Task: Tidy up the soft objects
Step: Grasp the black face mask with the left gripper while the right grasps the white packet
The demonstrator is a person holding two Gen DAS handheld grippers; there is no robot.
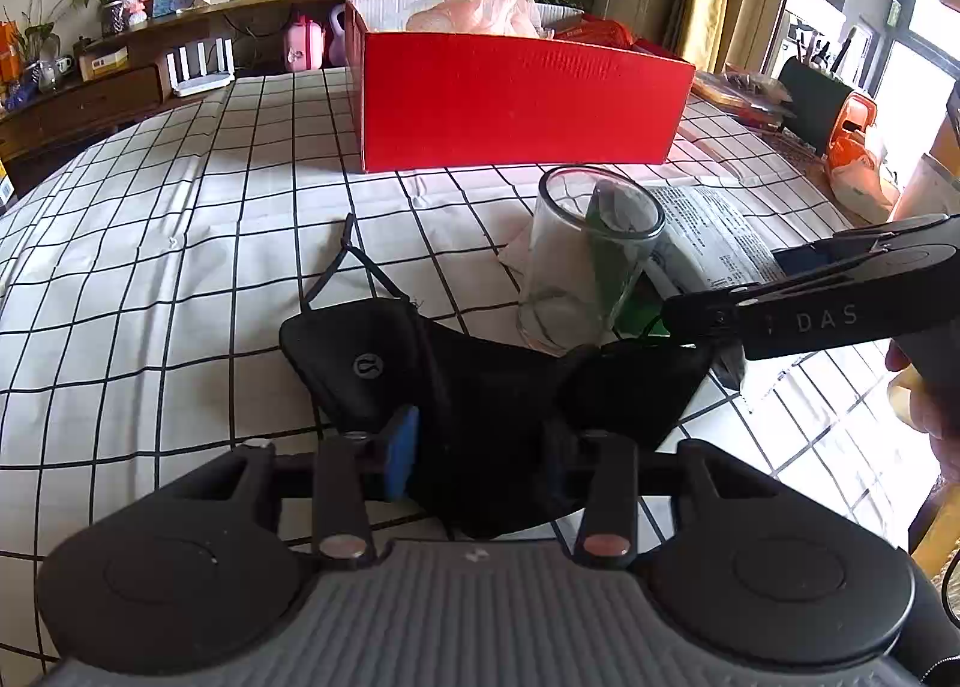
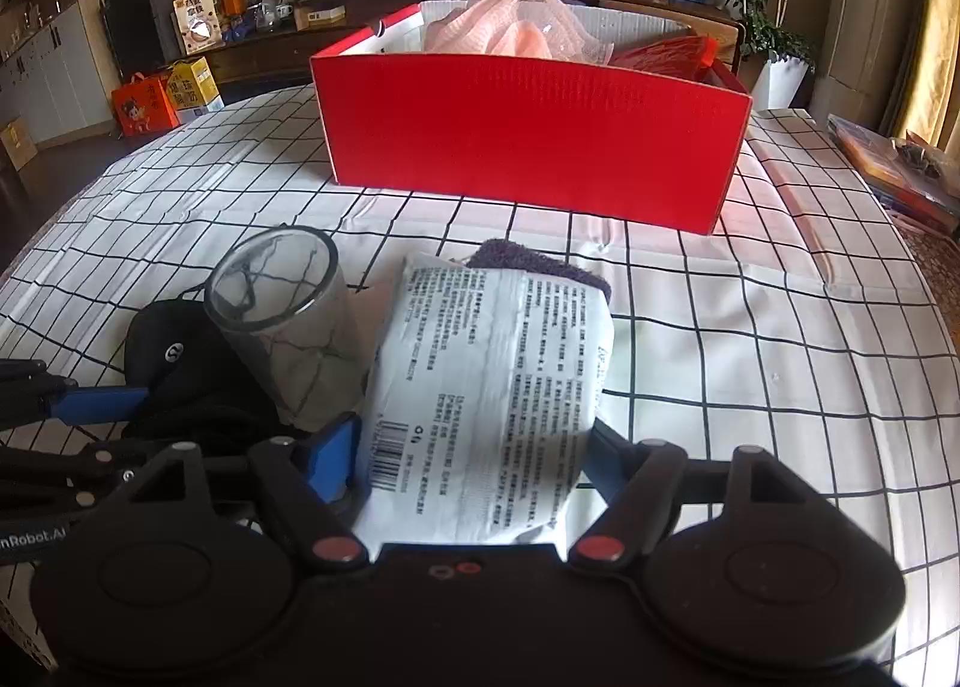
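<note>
- Soft objects, three still out on the checked cloth of the desk [image 1: 180, 243], all short of the red box [image 1: 522, 105]: black fabric mask, white printed packet, dark purple towel.
- Black fabric mask [image 1: 480, 387]: lies flat on the cloth, ear loop trailing toward the far left. Left tool [image 1: 480, 447] straddles its near edge, blue pad of the left finger [image 1: 401, 450] against the fabric, jaws wide; closure on the cloth cannot be told.
- Clear glass tumbler [image 1: 576, 267]: upright, just beside the mask and touching or nearly touching the packet. Hard item, not for the box; judged a tip-over hazard during any lift.
- White printed packet [image 2: 486, 405]: lies between the fingers of the right tool [image 2: 474, 447], which stand about packet-wide at its sides; firm grip not confirmed.
- Dark purple towel [image 2: 540, 267]: partly under the packet's far end.
- Red box: well apart at the far side, already holding pink netting [image 2: 510, 27] and an orange item.
- Step judged in hand: securing mask and packet. Next move calls for closing, lifting clear of the tumbler, carrying forward over the box wall.
</note>
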